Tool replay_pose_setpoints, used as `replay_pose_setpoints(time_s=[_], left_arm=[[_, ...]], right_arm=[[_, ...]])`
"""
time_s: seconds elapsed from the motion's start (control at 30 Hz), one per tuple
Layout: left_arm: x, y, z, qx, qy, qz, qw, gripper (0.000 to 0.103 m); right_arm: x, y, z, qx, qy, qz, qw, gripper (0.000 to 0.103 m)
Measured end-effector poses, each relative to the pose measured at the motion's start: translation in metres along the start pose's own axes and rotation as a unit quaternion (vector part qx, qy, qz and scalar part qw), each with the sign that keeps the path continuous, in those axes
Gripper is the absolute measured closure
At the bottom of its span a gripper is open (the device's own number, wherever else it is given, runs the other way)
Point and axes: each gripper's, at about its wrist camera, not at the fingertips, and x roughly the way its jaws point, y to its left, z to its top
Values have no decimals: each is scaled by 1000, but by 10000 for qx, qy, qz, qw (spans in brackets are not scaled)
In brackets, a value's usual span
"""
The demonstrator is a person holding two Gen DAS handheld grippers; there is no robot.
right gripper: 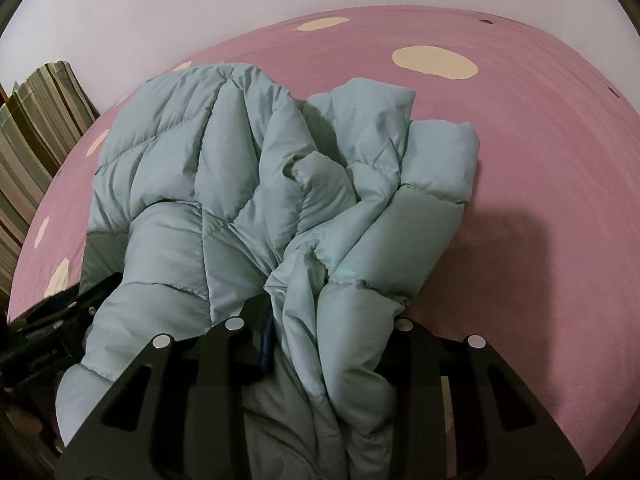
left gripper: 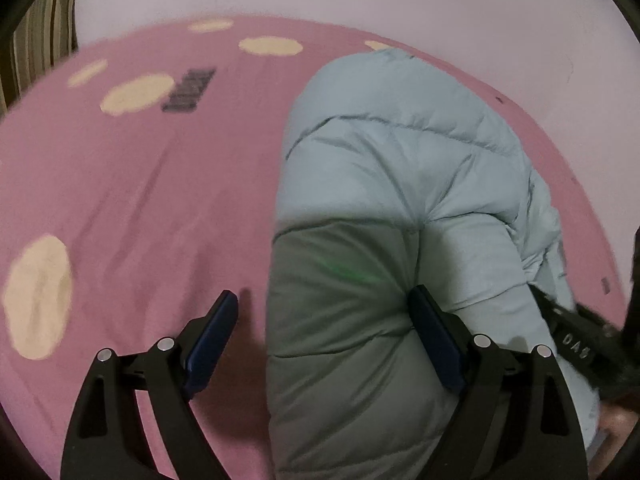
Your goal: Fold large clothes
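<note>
A pale blue-green puffer jacket (left gripper: 400, 184) lies bunched on a pink sheet with cream spots (left gripper: 140, 184). My left gripper (left gripper: 324, 320) is open, its blue-padded fingers (left gripper: 212, 336) wide apart, with the jacket's near left edge between them. In the right wrist view the jacket (right gripper: 248, 184) is rumpled, with a folded sleeve or flap (right gripper: 424, 160) at the right. My right gripper (right gripper: 320, 332) is shut on a bunched fold of the jacket; its fingertips are mostly hidden by fabric. The left gripper (right gripper: 52, 320) shows at the left edge.
The pink sheet (right gripper: 540, 200) stretches right of the jacket. A striped cushion or curtain (right gripper: 36, 140) stands at the left. A dark printed patch (left gripper: 188, 90) lies on the sheet. A pale wall (left gripper: 400, 0) is behind the bed.
</note>
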Motion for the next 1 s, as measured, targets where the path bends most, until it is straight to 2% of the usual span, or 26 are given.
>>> replay_pose_setpoints(time_s=[0.1, 0.2, 0.43, 1.0], left_arm=[[6, 7, 1, -176, 116, -226, 9995, 14], [6, 2, 1, -3, 65, -171, 9998, 15], [4, 0, 1, 21, 28, -288, 9996, 21], [1, 3, 0, -4, -16, -324, 9995, 26]], right_arm=[[1, 0, 1, -18, 2, -15, 10000, 71], [1, 2, 1, -11, -6, -23, 10000, 71], [0, 3, 1, -9, -15, -36, 10000, 71], [-1, 6, -1, -75, -65, -46, 9999, 72]])
